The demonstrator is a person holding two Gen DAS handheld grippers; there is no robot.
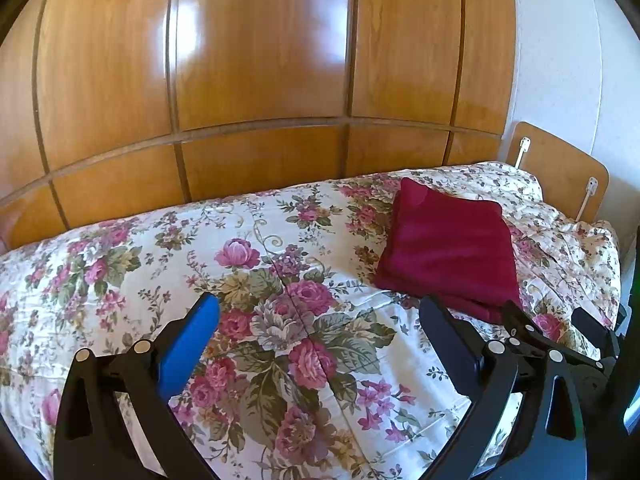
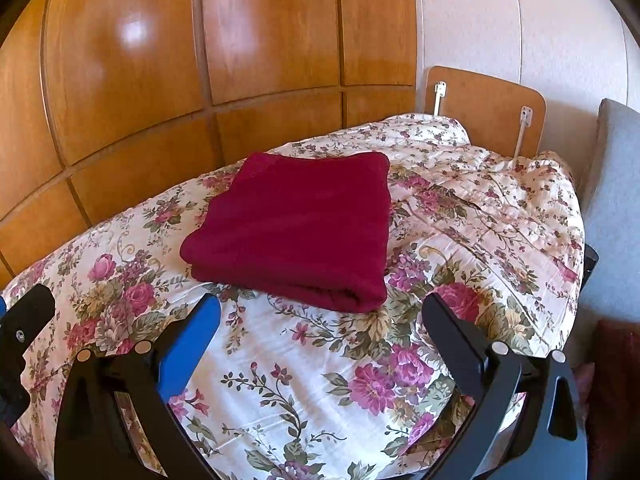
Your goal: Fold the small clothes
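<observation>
A dark red garment (image 2: 296, 224) lies folded into a neat rectangle on the flowered bedspread (image 2: 304, 364). In the left wrist view the same garment (image 1: 448, 248) sits to the right, beyond the fingers. My left gripper (image 1: 320, 316) is open wide over the bedspread (image 1: 280, 320), with nothing between its blue and black fingers. My right gripper (image 2: 320, 312) is also open wide, just short of the garment's near edge and apart from it. The right gripper's black frame (image 1: 568, 344) shows at the right of the left wrist view.
A glossy wooden wardrobe (image 1: 260, 72) runs along the far side of the bed. A wooden headboard (image 2: 488, 108) with two white fittings stands at the back right against a white wall. A grey cushion (image 2: 616, 200) rises at the right edge.
</observation>
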